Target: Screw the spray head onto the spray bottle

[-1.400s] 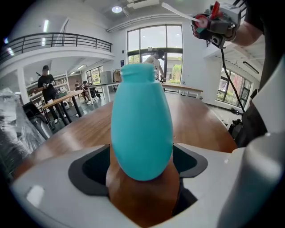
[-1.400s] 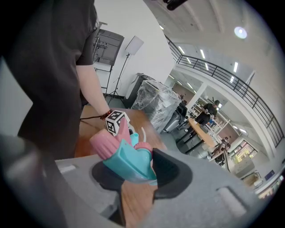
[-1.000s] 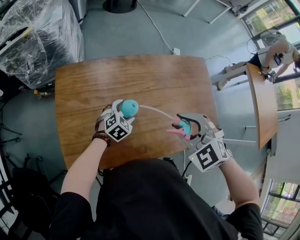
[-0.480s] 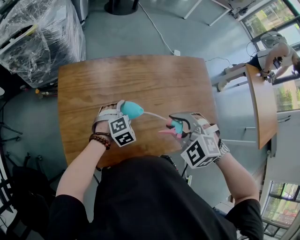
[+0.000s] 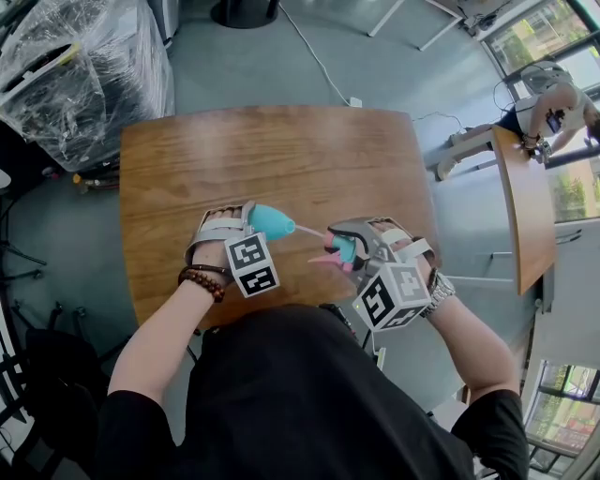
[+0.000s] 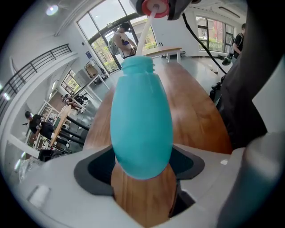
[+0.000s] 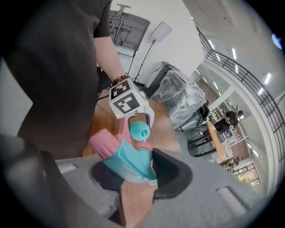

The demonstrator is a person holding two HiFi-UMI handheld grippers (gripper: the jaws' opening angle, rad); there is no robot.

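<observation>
A teal spray bottle (image 5: pixel 270 221) (image 6: pixel 141 120) is tilted above the wooden table (image 5: pixel 281 155), its open neck (image 6: pixel 138 63) turned toward the right gripper. My left gripper (image 5: pixel 251 225) (image 6: pixel 142 178) is shut on the bottle's rounded base. My right gripper (image 5: pixel 361 251) (image 7: pixel 133 171) is shut on the teal and pink spray head (image 5: pixel 343 250) (image 7: pixel 128 161). The head's thin white tube (image 5: pixel 307 232) (image 6: pixel 143 33) runs into the bottle's mouth. Its pink collar (image 6: pixel 153 6) hangs a short way off the neck. From the right gripper view the bottle neck (image 7: pixel 139 131) sits just beyond the head.
Both grippers hover over the table's near edge (image 5: pixel 281 305), close to my dark-shirted torso. A plastic-wrapped bundle (image 5: pixel 80 75) stands on the floor at the far left. A second table (image 5: pixel 530 211) with a person at it is on the right.
The two grippers have come closer together. The left one rolled and turned the bottle's neck toward the spray head, and the exposed length of tube between them has shortened.
</observation>
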